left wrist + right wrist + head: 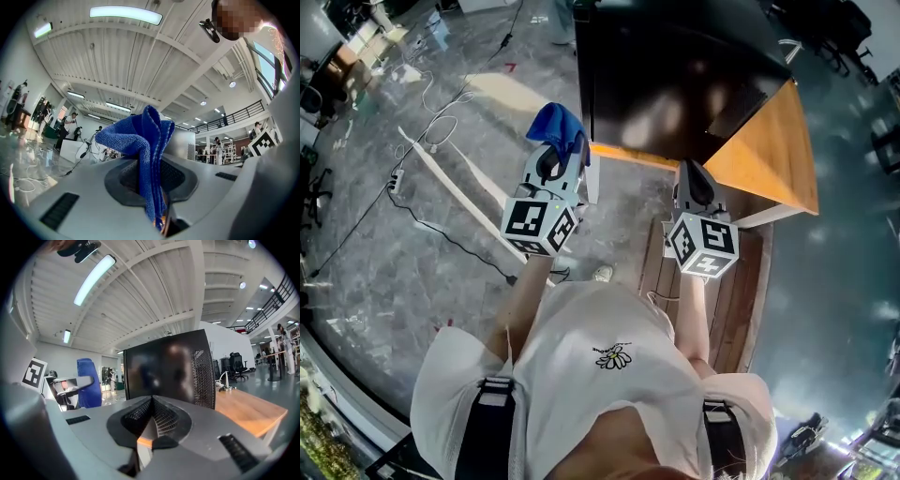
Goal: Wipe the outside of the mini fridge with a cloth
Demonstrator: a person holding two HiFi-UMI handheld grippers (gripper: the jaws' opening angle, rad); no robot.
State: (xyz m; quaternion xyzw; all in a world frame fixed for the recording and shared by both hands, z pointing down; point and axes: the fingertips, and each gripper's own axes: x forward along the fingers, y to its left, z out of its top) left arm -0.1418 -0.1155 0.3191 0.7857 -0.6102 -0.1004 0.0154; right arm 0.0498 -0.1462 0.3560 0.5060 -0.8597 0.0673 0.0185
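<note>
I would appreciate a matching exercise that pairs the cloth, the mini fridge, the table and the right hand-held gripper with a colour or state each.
Things:
1. cloth
2. mini fridge
3. table
4. right hand-held gripper

Colours or states:
A. jaws together, nothing between them
B. black
C. blue, clamped in the left hand-held gripper
D. wooden top

Pairs: 1-C, 2-B, 3-D, 4-A

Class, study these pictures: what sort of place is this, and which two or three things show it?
Probably a large open workshop or lab hall, not a home: long ceiling strip lights, an upper-floor railing, office chairs and cables trailing over the polished floor.
</note>
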